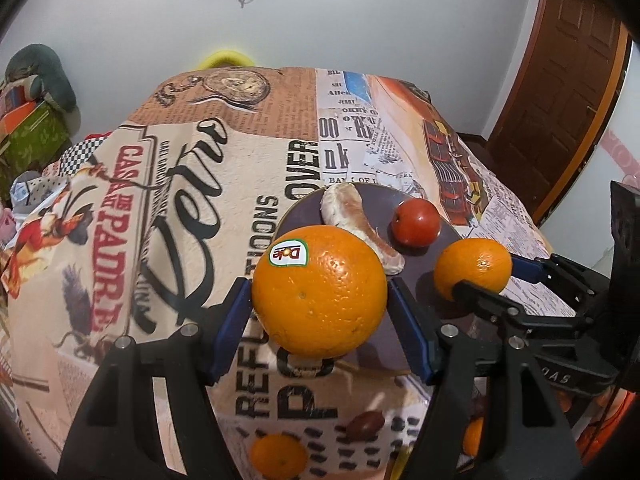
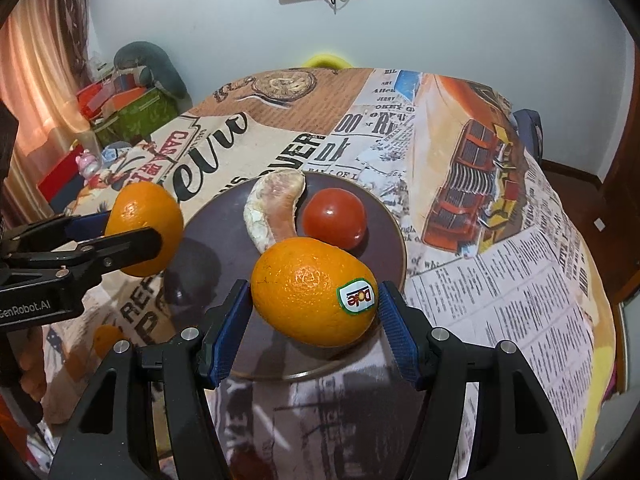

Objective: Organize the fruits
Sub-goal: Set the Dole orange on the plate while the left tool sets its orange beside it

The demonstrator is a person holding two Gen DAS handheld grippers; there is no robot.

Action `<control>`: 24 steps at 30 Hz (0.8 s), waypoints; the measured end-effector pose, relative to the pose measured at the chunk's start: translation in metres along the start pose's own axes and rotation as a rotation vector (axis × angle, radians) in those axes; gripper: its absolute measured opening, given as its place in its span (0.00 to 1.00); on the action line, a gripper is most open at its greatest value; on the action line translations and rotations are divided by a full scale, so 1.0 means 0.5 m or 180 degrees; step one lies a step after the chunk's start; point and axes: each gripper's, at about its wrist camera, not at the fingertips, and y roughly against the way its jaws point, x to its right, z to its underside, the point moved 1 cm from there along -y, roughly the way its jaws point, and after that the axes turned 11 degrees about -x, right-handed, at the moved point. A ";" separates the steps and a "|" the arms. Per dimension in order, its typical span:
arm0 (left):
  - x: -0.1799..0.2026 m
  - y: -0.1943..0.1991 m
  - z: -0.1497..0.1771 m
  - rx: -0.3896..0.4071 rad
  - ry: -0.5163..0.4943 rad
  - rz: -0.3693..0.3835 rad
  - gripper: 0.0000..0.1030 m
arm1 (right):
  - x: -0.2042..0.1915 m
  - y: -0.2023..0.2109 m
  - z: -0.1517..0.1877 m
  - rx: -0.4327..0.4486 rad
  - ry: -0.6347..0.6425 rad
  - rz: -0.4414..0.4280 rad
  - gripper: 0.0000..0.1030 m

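My left claw [image 1: 320,300] pinched a dimpled, stickered orange [image 1: 318,292]; my right claw [image 2: 314,300] pinched another round orange [image 2: 314,290] above the glossy brown plate [image 2: 216,216].

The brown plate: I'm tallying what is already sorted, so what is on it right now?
On the brown plate lie a peeled citrus segment and a red tomato. The orange in the right gripper covers its near part, so anything there is hidden.
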 end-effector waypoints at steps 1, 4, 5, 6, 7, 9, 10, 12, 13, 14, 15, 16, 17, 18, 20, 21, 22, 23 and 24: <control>0.001 -0.007 -0.005 -0.0012 -0.0004 0.0013 0.66 | 0.002 -0.005 -0.003 -0.0010 0.0009 0.0011 0.59; 0.005 -0.027 -0.016 -0.0041 -0.0016 0.0034 0.66 | 0.010 -0.018 -0.010 -0.0040 0.0023 0.0034 0.59; 0.006 -0.031 -0.018 -0.0047 -0.0020 0.0033 0.66 | 0.014 -0.023 -0.014 -0.0054 0.0027 0.0035 0.59; 0.009 -0.036 -0.021 -0.0052 -0.0028 0.0032 0.66 | 0.016 -0.026 -0.016 -0.0062 0.0027 0.0035 0.59; 0.011 -0.043 -0.025 -0.0061 -0.0041 0.0031 0.66 | 0.019 -0.029 -0.018 -0.0069 0.0028 0.0039 0.59; 0.013 -0.053 -0.032 -0.0076 -0.0052 0.0031 0.66 | 0.022 -0.033 -0.022 -0.0068 0.0031 0.0038 0.59; 0.013 -0.057 -0.035 -0.0084 -0.0054 0.0033 0.66 | 0.023 -0.034 -0.024 -0.0057 0.0032 0.0032 0.59; 0.013 -0.067 -0.042 -0.0105 -0.0048 0.0046 0.66 | 0.024 -0.035 -0.030 -0.0031 0.0050 0.0044 0.59; 0.013 -0.071 -0.047 -0.0109 -0.0041 0.0054 0.66 | 0.023 -0.036 -0.034 -0.0026 0.0065 0.0054 0.59; 0.012 -0.075 -0.052 -0.0112 -0.0028 0.0052 0.66 | 0.022 -0.038 -0.039 -0.0018 0.0081 0.0064 0.59; 0.010 -0.078 -0.055 -0.0113 -0.0020 0.0048 0.66 | 0.022 -0.039 -0.043 -0.0012 0.0089 0.0069 0.59; 0.010 -0.081 -0.059 -0.0114 -0.0015 0.0043 0.66 | 0.022 -0.041 -0.046 -0.0010 0.0094 0.0071 0.59; 0.010 -0.083 -0.063 -0.0115 -0.0014 0.0039 0.66 | 0.022 -0.044 -0.049 -0.0012 0.0098 0.0071 0.59; 0.010 -0.086 -0.066 -0.0113 -0.0016 0.0034 0.66 | 0.022 -0.046 -0.051 -0.0017 0.0101 0.0070 0.59; 0.011 -0.091 -0.069 -0.0120 -0.0030 0.0009 0.66 | 0.022 -0.053 -0.052 -0.0038 0.0108 0.0062 0.59; 0.011 -0.094 -0.070 -0.0129 -0.0033 -0.0005 0.66 | 0.021 -0.056 -0.052 -0.0056 0.0112 0.0056 0.59; 0.011 -0.096 -0.069 -0.0129 -0.0032 -0.0009 0.66 | 0.021 -0.061 -0.051 -0.0081 0.0118 0.0051 0.59; 0.010 -0.096 -0.068 -0.0123 -0.0031 -0.0003 0.66 | 0.021 -0.065 -0.049 -0.0104 0.0120 0.0046 0.59; 0.009 -0.096 -0.069 -0.0123 -0.0032 0.0000 0.66 | 0.021 -0.070 -0.047 -0.0126 0.0119 0.0041 0.59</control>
